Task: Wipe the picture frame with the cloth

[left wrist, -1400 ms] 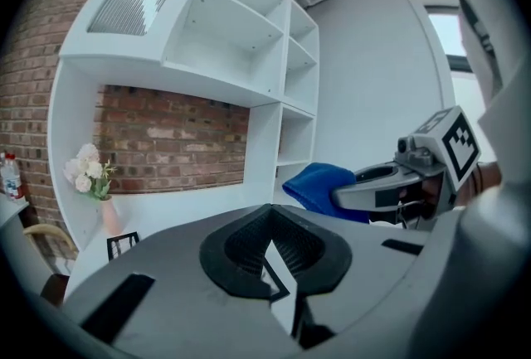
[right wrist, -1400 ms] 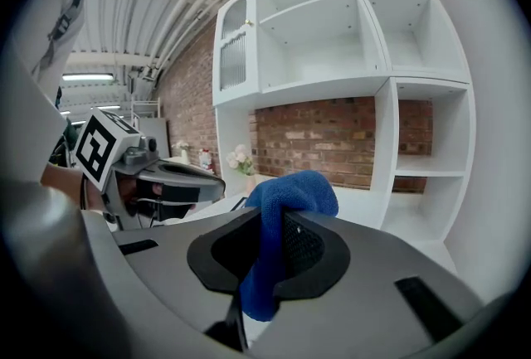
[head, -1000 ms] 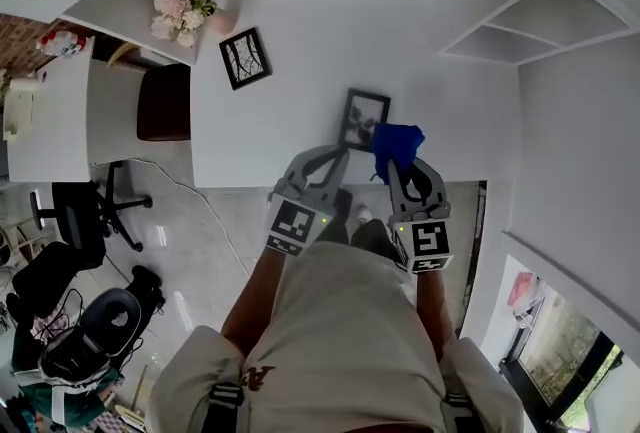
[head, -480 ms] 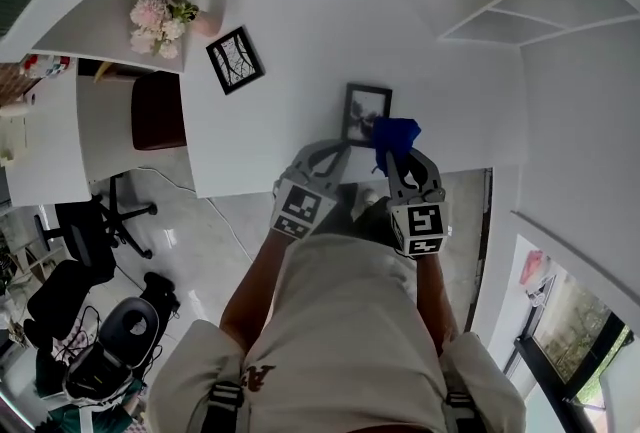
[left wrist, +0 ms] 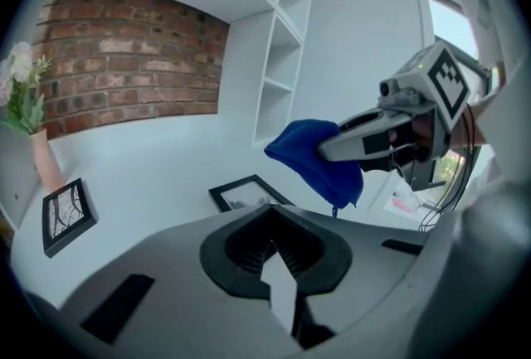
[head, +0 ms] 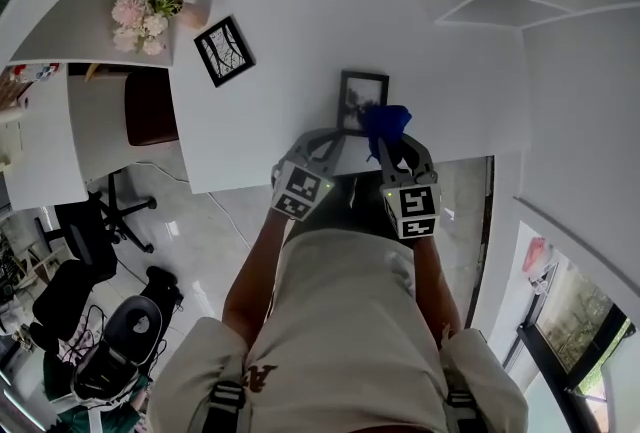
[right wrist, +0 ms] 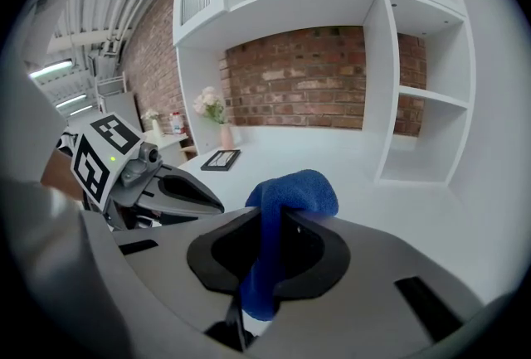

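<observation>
Right claw [head: 388,145]: pinches the blue cloth [head: 385,119].
Left claw [head: 334,137]: shut, holds nothing.
Frame [head: 360,99]: flat on table [head: 300,21], 12 o'clock from claws.
Risk: wiping may push the loose frame away.

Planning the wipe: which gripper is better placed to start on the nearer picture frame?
Right. The right gripper is shut on the blue cloth, which hangs by the picture frame at its corner. The left gripper is shut and holds nothing.
</observation>
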`<state>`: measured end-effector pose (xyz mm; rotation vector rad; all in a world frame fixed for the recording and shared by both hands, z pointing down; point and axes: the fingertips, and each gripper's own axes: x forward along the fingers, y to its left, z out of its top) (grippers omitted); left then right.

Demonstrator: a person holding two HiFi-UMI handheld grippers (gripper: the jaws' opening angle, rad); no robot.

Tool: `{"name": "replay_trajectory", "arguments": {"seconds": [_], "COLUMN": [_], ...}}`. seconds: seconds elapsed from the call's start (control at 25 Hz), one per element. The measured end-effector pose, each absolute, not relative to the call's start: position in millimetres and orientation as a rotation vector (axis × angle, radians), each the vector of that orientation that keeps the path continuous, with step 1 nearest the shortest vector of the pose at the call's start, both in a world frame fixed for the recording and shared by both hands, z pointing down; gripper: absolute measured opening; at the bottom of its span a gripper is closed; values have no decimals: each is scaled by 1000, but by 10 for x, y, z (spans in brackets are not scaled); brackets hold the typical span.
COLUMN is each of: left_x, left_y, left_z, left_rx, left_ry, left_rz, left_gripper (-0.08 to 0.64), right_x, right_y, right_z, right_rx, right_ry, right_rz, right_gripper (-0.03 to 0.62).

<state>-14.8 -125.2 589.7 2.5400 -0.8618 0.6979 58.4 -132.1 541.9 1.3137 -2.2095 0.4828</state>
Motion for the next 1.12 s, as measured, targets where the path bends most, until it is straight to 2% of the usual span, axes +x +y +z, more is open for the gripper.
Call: {"name": "replay_trajectory", "arguments": {"seconds": [1.12], "left_x": [-141], "left_y": [-1358], "left_z": [6575], "left_rx": [2435], "left_ry": [-848], "left_rz": [827], "left_gripper": [2], "right_x": [101], "right_y": [-1569], "right_z": [6025], "right_rx": [1096], "right_ry": [-2251], "right_rz": [538], "right_gripper": [37]}}
